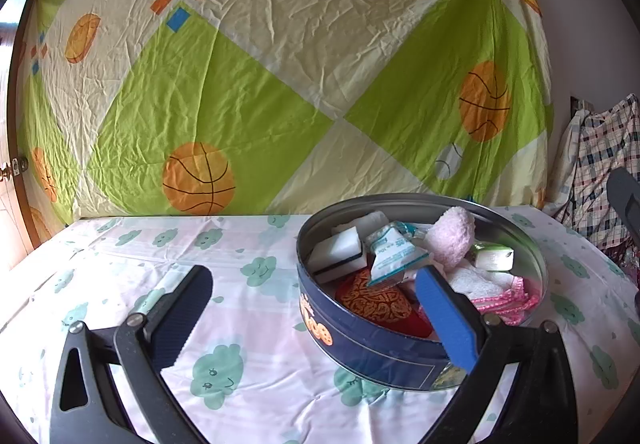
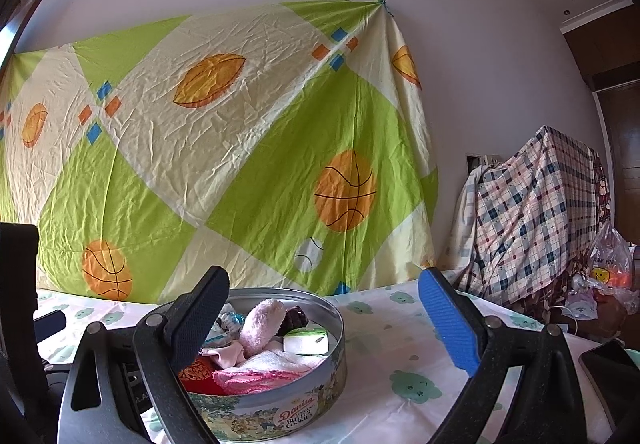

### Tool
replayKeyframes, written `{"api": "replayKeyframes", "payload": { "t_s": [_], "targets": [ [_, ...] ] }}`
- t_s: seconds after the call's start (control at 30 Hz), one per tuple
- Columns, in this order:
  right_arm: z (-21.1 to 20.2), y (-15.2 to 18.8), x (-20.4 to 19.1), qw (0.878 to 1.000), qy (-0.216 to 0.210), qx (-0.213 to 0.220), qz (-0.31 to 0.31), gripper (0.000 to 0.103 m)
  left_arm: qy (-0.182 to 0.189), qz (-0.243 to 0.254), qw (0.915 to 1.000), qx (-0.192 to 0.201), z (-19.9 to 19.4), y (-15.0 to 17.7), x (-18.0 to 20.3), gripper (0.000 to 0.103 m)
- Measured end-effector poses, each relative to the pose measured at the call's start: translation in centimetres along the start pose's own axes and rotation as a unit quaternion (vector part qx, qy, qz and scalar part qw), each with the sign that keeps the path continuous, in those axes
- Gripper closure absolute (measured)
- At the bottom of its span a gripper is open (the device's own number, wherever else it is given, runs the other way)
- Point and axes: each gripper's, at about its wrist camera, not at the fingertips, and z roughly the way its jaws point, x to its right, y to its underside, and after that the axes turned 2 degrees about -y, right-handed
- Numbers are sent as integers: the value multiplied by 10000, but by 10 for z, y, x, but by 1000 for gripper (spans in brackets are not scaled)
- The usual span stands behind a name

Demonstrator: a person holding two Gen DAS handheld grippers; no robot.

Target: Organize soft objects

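A round blue cookie tin (image 1: 372,348) stands on the cloud-print tablecloth, filled with soft items: a pink plush piece (image 1: 452,236), white sponges (image 1: 340,252), a tissue packet (image 1: 394,256), a red-and-gold pouch (image 1: 376,302) and a pink-edged white towel (image 1: 488,284). My left gripper (image 1: 316,308) is open, its blue finger over the tin's near rim, its black finger left of the tin. In the right wrist view the same tin (image 2: 280,404) sits low left. My right gripper (image 2: 320,324) is open and holds nothing, its black finger in front of the tin's left part.
A basketball-print sheet (image 1: 280,64) hangs behind the table. A plaid-covered pile (image 2: 532,220) and a plastic bag (image 2: 608,272) sit at the right. A dark phone (image 2: 612,376) lies at the table's right edge. The tablecloth (image 1: 248,320) spreads left of the tin.
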Motion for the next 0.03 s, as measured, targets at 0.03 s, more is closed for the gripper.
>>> {"api": "replayKeyframes", "payload": {
  "t_s": [0.03],
  "targets": [
    [1,0,3,9999,138,-16,40,6,-16,-2,10000,1,0,0,0,0]
  ]
}}
